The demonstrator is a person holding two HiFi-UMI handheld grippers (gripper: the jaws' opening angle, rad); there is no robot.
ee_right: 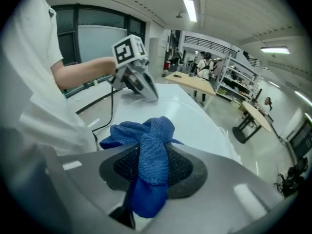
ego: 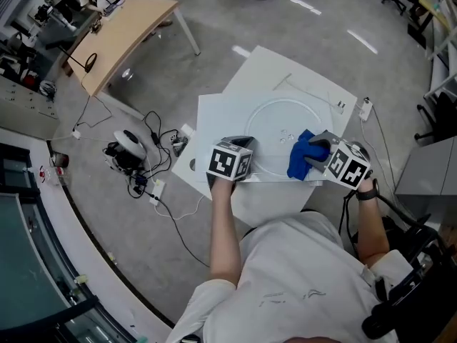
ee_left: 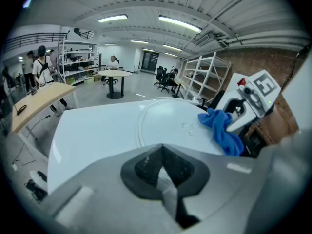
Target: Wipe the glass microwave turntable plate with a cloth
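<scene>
The round glass turntable plate [ego: 285, 120] lies flat on a white tabletop [ego: 221, 120], with a few water drops near its middle. My left gripper [ego: 246, 147] sits at the plate's near-left rim, and its jaws look shut on that rim [ee_left: 163, 179]. My right gripper [ego: 314, 153] is shut on a bunched blue cloth [ego: 301, 157], which rests on the plate's near-right part. In the left gripper view the plate [ee_left: 165, 118] lies ahead, with the cloth [ee_left: 222, 128] and right gripper [ee_left: 239, 108] at its right. The right gripper view shows the cloth [ee_right: 153, 145] between the pads and the left gripper [ee_right: 148, 94] beyond.
A wooden desk [ego: 125, 31] stands at the far left. Cables and a power strip [ego: 143, 170] lie on the floor left of the table. A white cord and plug [ego: 365, 109] sit at the table's right corner. Metal shelving [ee_left: 204, 77] and people [ee_left: 41, 65] are in the background.
</scene>
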